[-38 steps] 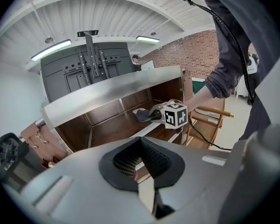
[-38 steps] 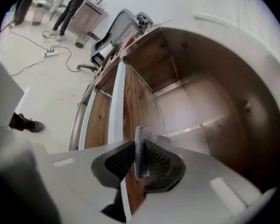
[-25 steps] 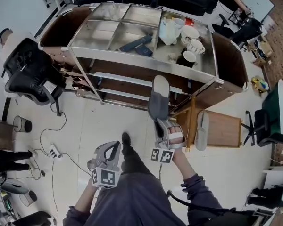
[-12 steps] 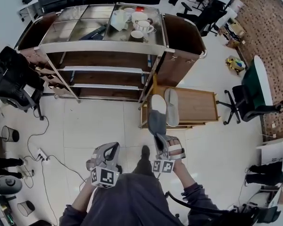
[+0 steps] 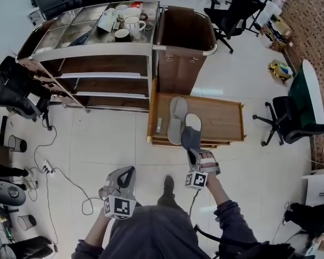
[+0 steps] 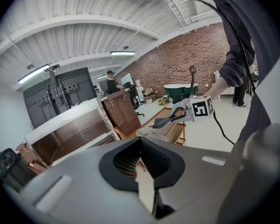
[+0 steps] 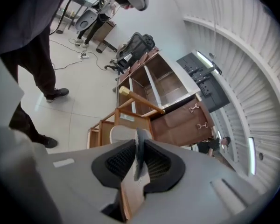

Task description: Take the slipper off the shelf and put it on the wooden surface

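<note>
Bright, even light from ceiling strips [image 6: 35, 73]; fisheye edges warp and darken.

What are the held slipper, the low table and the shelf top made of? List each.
Slipper: grey and matte, likely felt or foam; thin, no shine.
Table: pale wood with a satin finish; warm brown tone.
Shelf top: metal, probably steel; silvery and reflective.

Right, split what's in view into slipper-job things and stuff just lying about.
Job: right gripper, slipper it grips, wooden surface, shelf.
Lying about: left gripper, second slipper, mugs, office chair, floor cable.
</note>
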Tool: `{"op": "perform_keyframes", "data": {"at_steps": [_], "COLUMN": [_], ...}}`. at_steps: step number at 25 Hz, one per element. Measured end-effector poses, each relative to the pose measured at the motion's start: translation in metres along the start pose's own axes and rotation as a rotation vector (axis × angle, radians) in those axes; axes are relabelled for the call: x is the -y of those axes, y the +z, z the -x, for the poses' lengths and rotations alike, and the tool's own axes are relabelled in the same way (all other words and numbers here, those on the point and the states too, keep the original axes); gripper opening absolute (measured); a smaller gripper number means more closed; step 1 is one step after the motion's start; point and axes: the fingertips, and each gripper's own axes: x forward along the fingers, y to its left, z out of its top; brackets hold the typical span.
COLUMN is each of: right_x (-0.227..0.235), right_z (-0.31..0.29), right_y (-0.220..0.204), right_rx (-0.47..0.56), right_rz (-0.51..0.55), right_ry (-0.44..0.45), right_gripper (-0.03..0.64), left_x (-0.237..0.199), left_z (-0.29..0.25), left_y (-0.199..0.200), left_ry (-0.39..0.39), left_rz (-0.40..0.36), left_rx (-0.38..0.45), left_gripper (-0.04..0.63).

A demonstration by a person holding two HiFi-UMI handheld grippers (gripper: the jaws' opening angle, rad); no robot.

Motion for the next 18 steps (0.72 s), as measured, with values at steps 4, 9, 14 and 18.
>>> {"op": "perform_keyframes", "data": {"at_steps": [4,9,14,18], "right_x": [-0.019,-0.036,-0.053,-0.058], "right_z": [-0.034,-0.077,-0.107,-0.106], "right_y": [-0.053,-0.102,-0.124,-0.122], "right_rx": [0.050,0.052,-0.039,-0.084], "right_rz": [0.061,0.061,-0.053,-0.200], "right_ry": [0.109,0.213,0.381,0.477], "right_gripper": [0.061,0.065,0.123,0.250], "left_x": [0.044,0.072,0.070,0.074], "left_z": [-0.016,-0.023,-0.023,-0.020], "left_y": [0.026,0.047,0.053,0.055], "left_ry": [0.045,0.082,0.135,0.150], "left_rz": [0.006,0.020,0.021,0.042], "left_rx": [-0.047,-0.090,-0.132,-0.152], "left_gripper": [0.015,0.015,0.015,0.015]}}
